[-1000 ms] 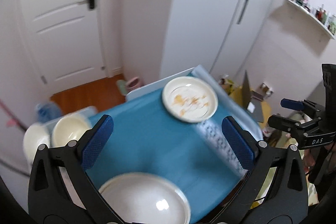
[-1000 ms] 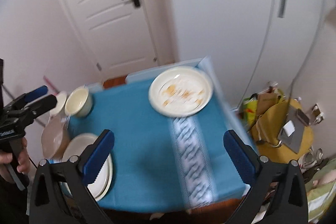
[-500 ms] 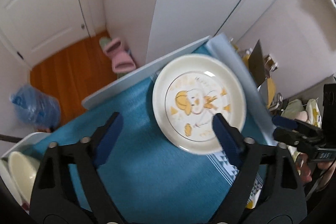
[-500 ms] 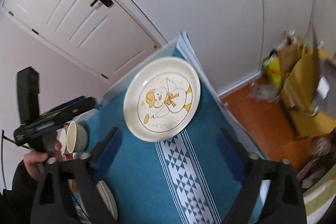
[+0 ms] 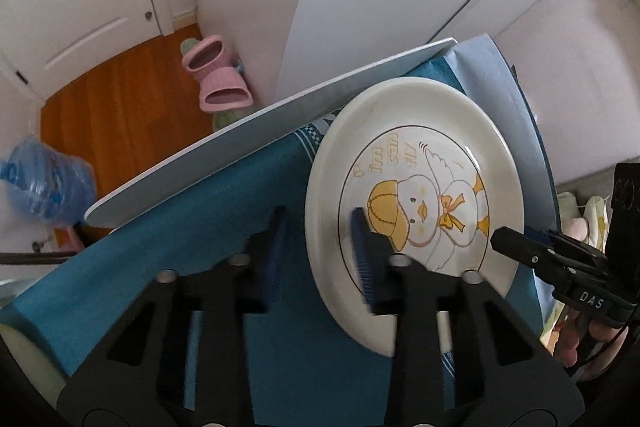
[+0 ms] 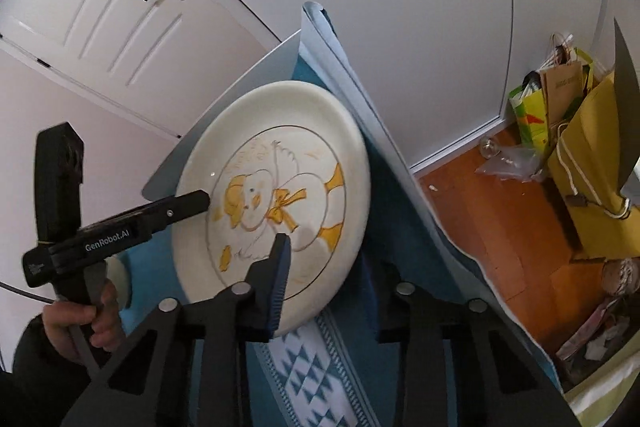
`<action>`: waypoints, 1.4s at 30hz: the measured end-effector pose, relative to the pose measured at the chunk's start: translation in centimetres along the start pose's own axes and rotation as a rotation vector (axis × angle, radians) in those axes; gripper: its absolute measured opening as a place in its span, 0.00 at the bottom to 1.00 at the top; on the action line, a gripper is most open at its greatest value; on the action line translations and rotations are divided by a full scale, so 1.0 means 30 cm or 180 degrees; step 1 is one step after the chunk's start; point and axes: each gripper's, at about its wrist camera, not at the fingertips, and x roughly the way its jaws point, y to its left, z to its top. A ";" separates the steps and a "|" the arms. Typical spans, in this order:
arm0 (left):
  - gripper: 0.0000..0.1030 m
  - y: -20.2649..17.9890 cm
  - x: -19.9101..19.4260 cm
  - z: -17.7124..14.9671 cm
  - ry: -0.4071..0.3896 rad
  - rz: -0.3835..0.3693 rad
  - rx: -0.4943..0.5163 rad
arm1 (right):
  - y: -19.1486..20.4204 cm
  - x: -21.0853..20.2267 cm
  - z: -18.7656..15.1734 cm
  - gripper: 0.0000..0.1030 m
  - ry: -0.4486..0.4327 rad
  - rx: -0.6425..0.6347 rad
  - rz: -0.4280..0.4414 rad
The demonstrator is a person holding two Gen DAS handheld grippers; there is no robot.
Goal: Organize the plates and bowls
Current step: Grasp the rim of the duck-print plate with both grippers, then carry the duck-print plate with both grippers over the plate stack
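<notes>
Ceramic item: white plate point(image 5: 416, 203) with a yellow duck print, at the far right corner of the bench point(image 5: 224, 251), about 1 o'clock in the left wrist view and 11 o'clock in the right wrist view.
Bench cover: teal cloth point(image 6: 380, 187) with a white patterned strip.
Left gripper point(image 5: 316, 251): jaws narrowed across the plate's left rim, one blue pad over the plate face, the other outside the rim; firm contact cannot be told from these views.
Right gripper point(image 6: 332, 275): jaws narrowed across the plate's right rim, one pad above the face, the other hidden beyond the edge; contact likewise cannot be told.
Plate attitude: appears level on the cloth or barely lifted; cannot tell which.
Other ware: pale curved edge point(image 5: 24, 359) at 8 o'clock in the left wrist view, probably a bowl or plate, too cropped to identify.
Progress: early. Judged step is a two-sided grasp on the duck plate. No stacking of this plate is done; lifting, carrying and placing remain.
</notes>
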 end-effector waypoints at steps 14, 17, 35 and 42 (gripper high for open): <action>0.15 -0.050 -0.068 -0.016 -0.0199 0.0084 0.0050 | -0.006 -0.014 0.008 0.14 -0.0050 -0.0150 -0.0099; 0.15 -0.066 -0.115 -0.033 -0.0283 0.0132 0.0053 | 0.015 -0.056 0.013 0.14 -0.0119 -0.0217 -0.0079; 0.15 -0.095 -0.704 -0.440 -0.1012 0.0312 -0.0427 | 0.354 -0.413 -0.181 0.14 -0.0233 -0.1088 0.0160; 0.15 -0.019 -0.827 -0.729 -0.1076 0.0522 -0.0709 | 0.496 -0.393 -0.387 0.14 0.0046 -0.1345 0.0323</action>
